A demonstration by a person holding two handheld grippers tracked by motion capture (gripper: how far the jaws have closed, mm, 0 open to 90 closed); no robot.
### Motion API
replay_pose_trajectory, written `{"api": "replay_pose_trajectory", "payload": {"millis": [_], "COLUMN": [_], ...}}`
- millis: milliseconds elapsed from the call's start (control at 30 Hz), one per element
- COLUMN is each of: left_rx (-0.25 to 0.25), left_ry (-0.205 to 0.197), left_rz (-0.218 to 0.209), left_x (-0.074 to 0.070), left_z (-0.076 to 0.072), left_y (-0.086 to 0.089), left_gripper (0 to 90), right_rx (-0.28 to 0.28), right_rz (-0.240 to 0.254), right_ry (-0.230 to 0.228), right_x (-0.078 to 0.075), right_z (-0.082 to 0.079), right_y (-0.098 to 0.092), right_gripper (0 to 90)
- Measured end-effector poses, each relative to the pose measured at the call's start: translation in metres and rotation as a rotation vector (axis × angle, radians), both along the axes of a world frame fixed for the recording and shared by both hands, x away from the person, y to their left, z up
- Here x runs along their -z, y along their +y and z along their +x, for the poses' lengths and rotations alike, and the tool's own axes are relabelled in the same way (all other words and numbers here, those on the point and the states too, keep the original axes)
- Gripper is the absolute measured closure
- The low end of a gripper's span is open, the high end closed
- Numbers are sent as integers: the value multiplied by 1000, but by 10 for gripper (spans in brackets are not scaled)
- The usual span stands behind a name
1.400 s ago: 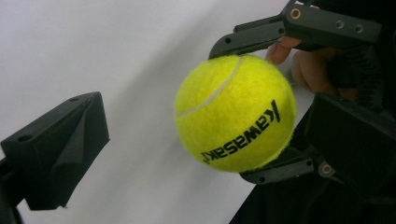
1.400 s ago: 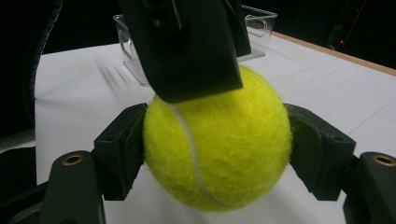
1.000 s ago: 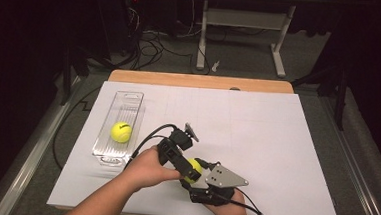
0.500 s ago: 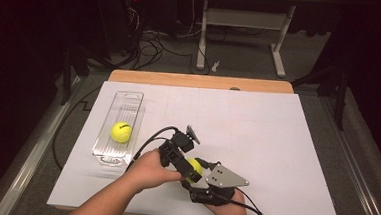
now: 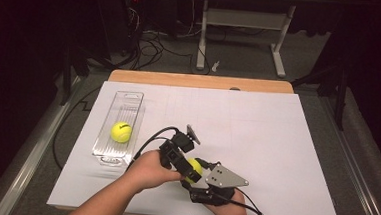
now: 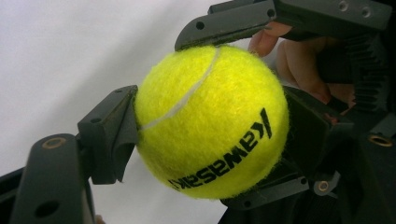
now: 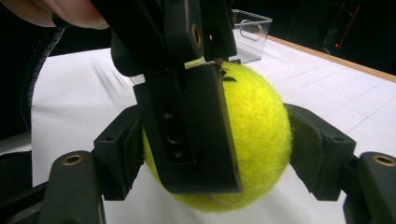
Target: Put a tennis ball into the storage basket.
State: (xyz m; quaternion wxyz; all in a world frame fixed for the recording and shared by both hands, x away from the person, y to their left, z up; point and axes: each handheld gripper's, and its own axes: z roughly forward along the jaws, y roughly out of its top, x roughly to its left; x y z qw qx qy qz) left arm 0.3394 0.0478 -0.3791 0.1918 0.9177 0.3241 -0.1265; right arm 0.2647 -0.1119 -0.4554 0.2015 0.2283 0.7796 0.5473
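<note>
A yellow tennis ball is held just above the white table near its front edge, between both grippers. My left gripper comes in from the left; its jaws have just been closing and its pads now press the ball on two sides. My right gripper, under its grey plate, is shut on the same ball from the front. In the right gripper view, one left jaw crosses in front of the ball. A second tennis ball lies in a clear tray.
The tray stands at the left of the white sheet, and its far end appears in the right gripper view. Cables trail from both grippers. A wooden table edge runs along the back, with a dark floor and a desk frame beyond.
Both hands have stayed in place at the front of the table. The left gripper's jaws have drawn in onto the ball that the right gripper holds.
</note>
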Motion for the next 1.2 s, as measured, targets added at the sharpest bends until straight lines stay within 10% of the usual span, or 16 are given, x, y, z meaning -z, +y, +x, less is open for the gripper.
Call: {"api": "replay_pose_trajectory", "payload": {"millis": [1200], "left_rx": [7], "left_ry": [-19], "left_rz": [10], "left_x": [-3], "left_z": [-2], "left_y": [2], "left_gripper": [265], "right_rx": [-2], "right_rz": [5], "right_ry": [-16], "right_x": [3], "right_z": [-1], "right_y": [2], "right_gripper": [168]}}
